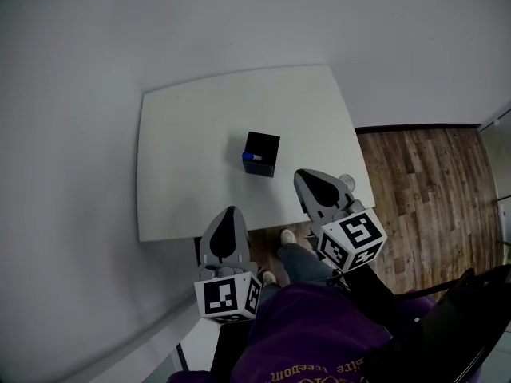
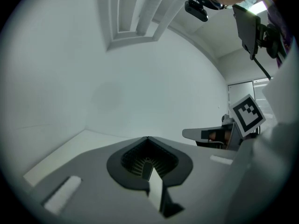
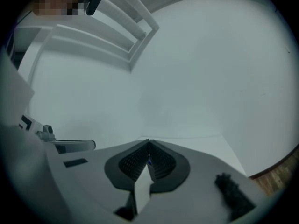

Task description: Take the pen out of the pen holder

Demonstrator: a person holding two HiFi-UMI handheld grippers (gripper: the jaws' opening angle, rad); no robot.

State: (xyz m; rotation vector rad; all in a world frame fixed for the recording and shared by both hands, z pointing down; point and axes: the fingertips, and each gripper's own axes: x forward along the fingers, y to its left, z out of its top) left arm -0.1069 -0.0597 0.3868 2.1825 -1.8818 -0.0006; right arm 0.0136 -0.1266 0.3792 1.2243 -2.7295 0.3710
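White is the main colour here: a white rectangular table (image 1: 184, 174) stands against a pale wall (image 1: 96, 54), with a brown wooden plank floor (image 1: 423, 190) running off to its right. Toward the middle of the tabletop sits a black cube-shaped pen holder (image 1: 263, 146), standing alone with bare table all round it. The blue-capped pen (image 1: 251, 156) is in the holder, and only its blue end shows, at the near left corner of the holder's open top (the rest is hidden inside the box).

Both tools hang over the near edge of the table, well apart from the holder and touching neither it nor the pen. The left gripper (image 1: 231, 211) is over the table's near edge, left of the holder. In the left gripper view its jaws are pressed together, ribbed pads meeting along a single seam with nothing between them. The right gripper (image 1: 301, 174) is nearer the holder, its tip just past the holder's near right corner in the head view. In the right gripper view its jaws also meet at the tip and hold nothing. A tiny blue speck shows in the slit between the pads, too small to identify.

Each tool carries a black-and-white marker cube (image 1: 227, 296) at its rear end. Below them the head view shows the person's purple garment (image 1: 319, 333) and one light shoe (image 1: 287, 236) on the floor beside the table's edge.
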